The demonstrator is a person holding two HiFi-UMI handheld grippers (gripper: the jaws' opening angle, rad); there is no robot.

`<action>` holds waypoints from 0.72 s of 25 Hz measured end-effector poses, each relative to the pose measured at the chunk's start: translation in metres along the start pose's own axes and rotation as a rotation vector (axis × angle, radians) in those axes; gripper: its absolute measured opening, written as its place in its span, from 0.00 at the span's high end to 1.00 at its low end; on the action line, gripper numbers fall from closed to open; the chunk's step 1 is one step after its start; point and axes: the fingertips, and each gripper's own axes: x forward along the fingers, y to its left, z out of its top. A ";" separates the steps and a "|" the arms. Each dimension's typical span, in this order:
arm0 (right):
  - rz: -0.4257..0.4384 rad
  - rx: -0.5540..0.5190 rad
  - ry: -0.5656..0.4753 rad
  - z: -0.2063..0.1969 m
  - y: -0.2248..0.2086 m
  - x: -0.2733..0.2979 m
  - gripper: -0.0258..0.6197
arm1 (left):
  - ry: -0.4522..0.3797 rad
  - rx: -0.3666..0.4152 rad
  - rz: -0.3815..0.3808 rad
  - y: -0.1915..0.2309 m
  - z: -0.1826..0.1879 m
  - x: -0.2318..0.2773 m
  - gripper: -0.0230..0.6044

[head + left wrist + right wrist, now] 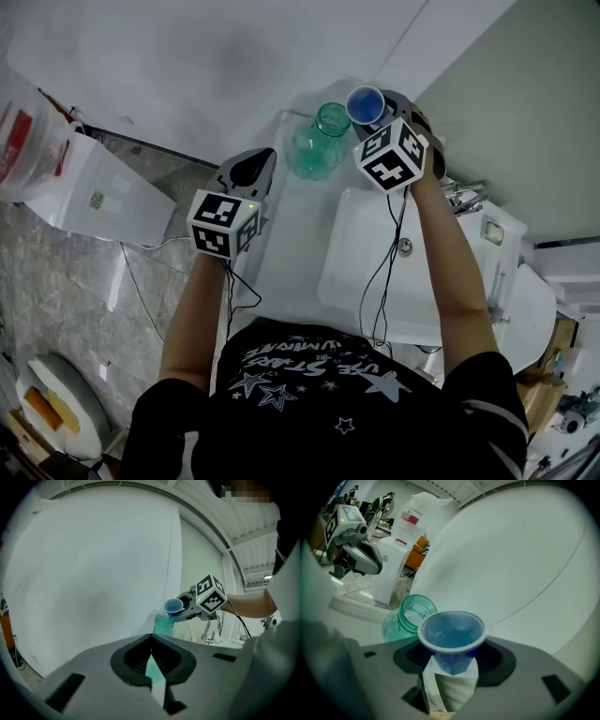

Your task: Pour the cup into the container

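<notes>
My right gripper is shut on a small blue cup, which sits between the jaws with its rim facing the camera. The cup hangs tilted just above and to the right of the mouth of a green see-through jar. The jar stands on the white counter against the wall. I cannot tell what is inside the cup. My left gripper hovers over the counter's left edge, a short way before the jar, jaws together with nothing held.
A white sink with a chrome faucet lies to the right of the counter. A white water dispenser with its bottle stands on the floor to the left. The white wall rises close behind the jar.
</notes>
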 end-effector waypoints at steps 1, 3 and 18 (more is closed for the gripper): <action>-0.003 -0.008 0.004 0.000 0.000 0.000 0.54 | -0.001 -0.001 -0.001 0.000 0.000 0.000 0.95; -0.007 -0.018 0.008 0.000 0.000 0.000 0.54 | -0.004 -0.005 -0.004 0.000 0.000 0.000 0.95; -0.058 -0.113 0.061 -0.001 -0.003 0.004 0.54 | -0.014 -0.028 -0.015 -0.003 -0.001 0.004 0.95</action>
